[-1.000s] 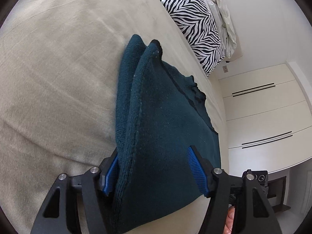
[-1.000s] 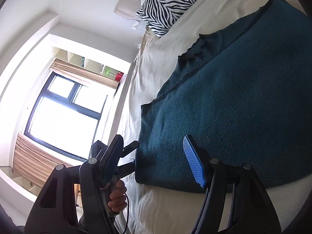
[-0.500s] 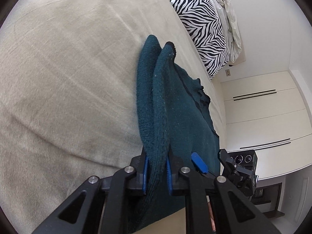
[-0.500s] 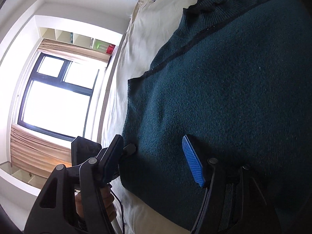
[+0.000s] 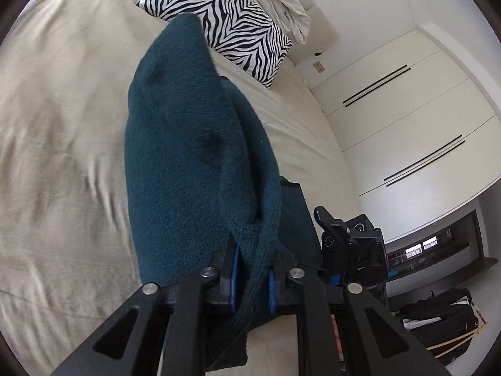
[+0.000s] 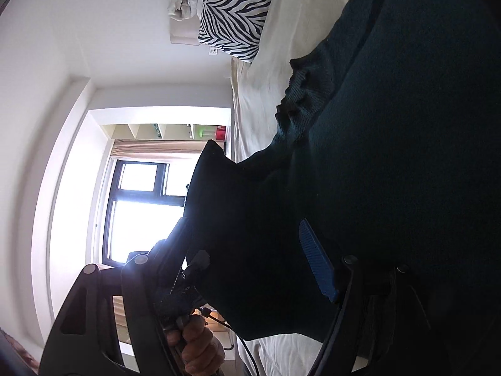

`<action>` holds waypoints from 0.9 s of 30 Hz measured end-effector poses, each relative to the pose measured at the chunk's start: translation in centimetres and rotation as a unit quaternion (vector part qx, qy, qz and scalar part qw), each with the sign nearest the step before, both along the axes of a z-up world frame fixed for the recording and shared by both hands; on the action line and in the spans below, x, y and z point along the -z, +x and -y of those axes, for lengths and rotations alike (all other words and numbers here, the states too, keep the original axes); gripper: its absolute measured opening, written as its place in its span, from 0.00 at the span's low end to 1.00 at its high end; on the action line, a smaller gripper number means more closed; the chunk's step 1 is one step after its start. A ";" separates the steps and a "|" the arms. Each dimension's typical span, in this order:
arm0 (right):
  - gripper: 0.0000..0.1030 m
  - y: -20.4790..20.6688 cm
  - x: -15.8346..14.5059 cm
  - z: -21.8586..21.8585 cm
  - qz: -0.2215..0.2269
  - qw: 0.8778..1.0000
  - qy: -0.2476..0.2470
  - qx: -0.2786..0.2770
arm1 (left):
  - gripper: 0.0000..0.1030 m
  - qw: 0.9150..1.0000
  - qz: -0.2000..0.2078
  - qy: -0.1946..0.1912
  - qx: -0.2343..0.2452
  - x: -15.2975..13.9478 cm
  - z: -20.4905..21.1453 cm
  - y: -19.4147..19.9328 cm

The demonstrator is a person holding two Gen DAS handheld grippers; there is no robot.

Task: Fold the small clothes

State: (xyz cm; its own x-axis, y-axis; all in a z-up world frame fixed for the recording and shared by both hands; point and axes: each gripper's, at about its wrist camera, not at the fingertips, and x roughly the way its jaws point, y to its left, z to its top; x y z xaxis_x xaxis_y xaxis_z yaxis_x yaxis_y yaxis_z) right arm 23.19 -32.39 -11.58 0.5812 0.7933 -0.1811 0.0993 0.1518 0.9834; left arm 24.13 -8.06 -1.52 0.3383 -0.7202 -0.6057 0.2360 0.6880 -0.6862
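One garment in play: a dark teal knit sweater (image 5: pixel 188 172), lifted off the beige bed (image 5: pixel 62 109) at its near edge. The left gripper (image 5: pixel 252 277) has its two blue pads pressed together on a bunched hem of the sweater, fabric squeezed between them and draping up and away in a tall fold. Underneath, the rest of the sweater lies on the sheet.

Over on the right wrist view, the right gripper (image 6: pixel 250 250) stands with jaws spread wide, one blue-padded finger (image 6: pixel 316 263) clear to see, the other a dark shape against the bright window (image 6: pixel 137 216). The sweater (image 6: pixel 391 156) fills the span between them (whether cloth touches either pad, I cannot tell).

Count the rest: one zebra-striped pillow (image 5: pixel 228 22) at the head of the bed, one crumpled pale blanket (image 5: pixel 281 3) just beyond it, white wardrobe doors (image 5: pixel 407 119) along the wall. One hand (image 6: pixel 200 344) shows, wrapped round a gripper handle.
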 end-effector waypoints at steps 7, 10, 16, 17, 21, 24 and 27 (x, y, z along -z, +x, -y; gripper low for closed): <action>0.69 -0.7 1.7 5.8 -0.020 0.999 0.029 0.026 | 0.34 0.996 -0.036 0.002 0.081 4.7 9.7 -0.9; 0.69 -0.4 1.7 5.9 -0.014 1.000 0.023 0.012 | 0.54 0.995 -0.023 -0.022 0.097 4.2 9.6 -2.3; 0.69 0.2 1.0 5.1 -0.027 0.998 -0.056 -0.006 | 0.54 0.998 0.035 -0.035 0.040 1.8 3.4 -3.7; 0.69 0.3 0.7 5.2 -0.030 0.997 -0.076 -0.003 | 0.54 0.998 0.040 -0.029 0.034 1.7 2.4 -3.7; 0.69 0.5 0.4 4.3 -0.055 0.989 -0.132 -0.020 | 0.54 0.999 0.019 -0.022 0.014 3.3 0.0 -3.5; 0.68 1.1 -0.2 2.2 -0.060 0.980 -0.183 -0.046 | 0.54 0.999 0.022 -0.024 0.013 3.8 -0.3 -3.6; 0.49 1.8 -0.3 0.8 -0.067 0.972 -0.218 -0.058 | 0.54 0.999 0.031 -0.013 0.019 3.6 0.5 -4.2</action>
State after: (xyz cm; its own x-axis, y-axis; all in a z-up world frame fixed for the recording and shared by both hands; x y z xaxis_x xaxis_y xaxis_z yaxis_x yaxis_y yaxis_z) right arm 24.95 -33.23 -11.24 0.4406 0.6838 -0.5816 0.1784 0.5682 0.8033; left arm 19.96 -8.57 -5.08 0.3463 -0.7489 -0.5650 0.3035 0.6593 -0.6879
